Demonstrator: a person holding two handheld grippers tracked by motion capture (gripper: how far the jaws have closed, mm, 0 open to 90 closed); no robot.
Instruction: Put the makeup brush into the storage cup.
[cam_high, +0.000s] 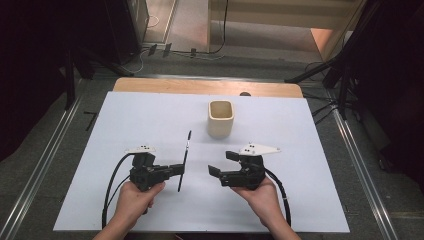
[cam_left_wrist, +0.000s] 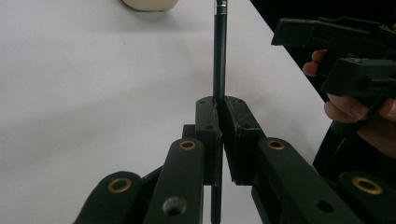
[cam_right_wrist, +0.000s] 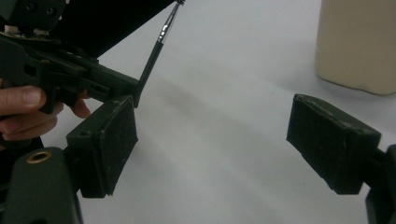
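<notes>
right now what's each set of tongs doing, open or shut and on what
Left tongs: shut on the thin black brush, gripped partway along its handle.
Right tongs: open, holding nothing, jaws spread wide, facing the brush.

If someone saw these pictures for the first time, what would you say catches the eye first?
The thin dark pen stands out, clamped in the shut left gripper near the middle of the white table. Facing it, the right gripper is wide open and empty. Beyond them stands a cream cup.
</notes>
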